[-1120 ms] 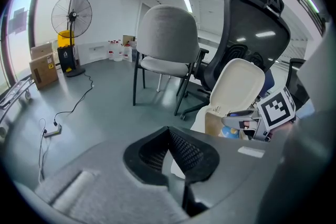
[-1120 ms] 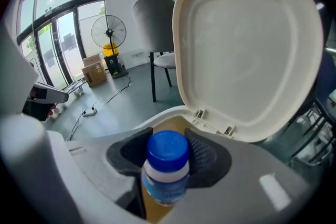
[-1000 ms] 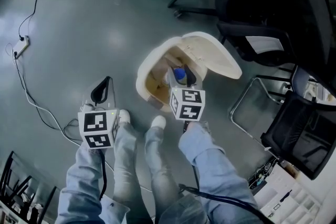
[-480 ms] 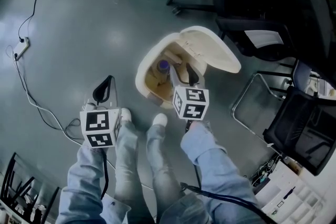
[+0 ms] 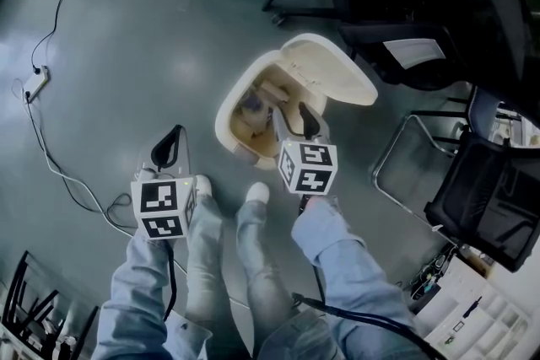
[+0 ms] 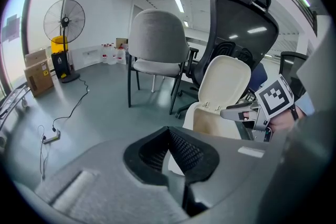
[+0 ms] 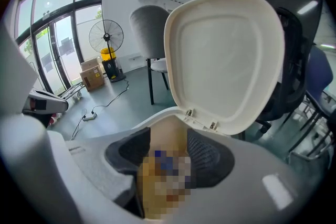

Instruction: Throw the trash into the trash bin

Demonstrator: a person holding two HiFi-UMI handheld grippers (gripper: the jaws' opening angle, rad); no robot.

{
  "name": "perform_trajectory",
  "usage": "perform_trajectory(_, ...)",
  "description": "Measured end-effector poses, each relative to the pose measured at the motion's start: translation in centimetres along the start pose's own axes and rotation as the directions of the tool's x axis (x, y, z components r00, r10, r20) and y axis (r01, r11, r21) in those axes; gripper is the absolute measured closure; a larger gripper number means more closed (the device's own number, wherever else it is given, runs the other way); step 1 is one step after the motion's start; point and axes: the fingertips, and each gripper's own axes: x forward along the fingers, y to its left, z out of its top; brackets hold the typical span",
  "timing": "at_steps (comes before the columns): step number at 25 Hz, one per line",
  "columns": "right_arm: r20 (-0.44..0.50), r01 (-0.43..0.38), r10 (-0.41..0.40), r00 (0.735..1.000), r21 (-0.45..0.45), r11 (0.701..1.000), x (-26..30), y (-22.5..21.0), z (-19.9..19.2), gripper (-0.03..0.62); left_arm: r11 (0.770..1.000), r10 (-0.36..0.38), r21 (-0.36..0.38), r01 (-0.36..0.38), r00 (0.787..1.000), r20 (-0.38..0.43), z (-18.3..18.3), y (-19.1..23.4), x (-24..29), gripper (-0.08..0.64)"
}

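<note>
1. The pale bottle-like trash (image 5: pixel 251 104) lies inside the cream plastic trash bin (image 5: pixel 224 120).
2. The right gripper (image 5: pixel 291 115) hovers above it, jaws spread and empty. The left gripper (image 5: pixel 171 149) jaws are pressed together.
3. Risk: the raised lid (image 5: pixel 333 76) drops onto the jaws, or they clip the rim and tip the bin.

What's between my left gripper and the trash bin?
Only bare grey floor. The head view shows nothing lying between the left gripper and the trash bin.
</note>
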Motion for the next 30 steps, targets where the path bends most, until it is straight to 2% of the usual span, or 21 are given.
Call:
perform_trajectory(10, 0.026, -0.012, 0.011, 1.0, 0.013, 1.0, -5.5, 0.3, 1.8, 0.382, 1.0, 0.014, 0.027, -0.015, 1.0, 0.024, 1.8, -2.3, -4.0, 0.552)
perform_trajectory(15, 0.028, 0.023, -0.027, 0.999, 0.124, 0.992, -11.4, 0.9, 4.3, 0.442, 0.999, 0.026, -0.034, -0.024, 0.996, 0.079, 6.3, -3.8, -8.3, 0.552)
perform_trajectory(21, 0.047, 0.057, -0.065, 0.997, 0.15, 0.987, -21.7, 2.4, 7.5, 0.577, 0.997, 0.029, -0.08, -0.02, 0.994, 0.105, 10.2, -6.7, -15.6, 0.552)
perform_trajectory(26, 0.094, 0.044, -0.06, 0.994, 0.164, 0.985, -27.4, 3.3, 11.2, 0.588, 0.997, -0.014, -0.074, 0.027, 0.986, 0.166, 15.5, -8.9, -20.0, 0.552)
perform_trajectory(30, 0.146, 0.044, -0.069, 0.987, 0.173, 0.984, -31.7, 3.8, 13.7, 0.588, 0.996, -0.047, -0.066, 0.062, 0.975, 0.216, 18.4, -10.6, -23.7, 0.552)
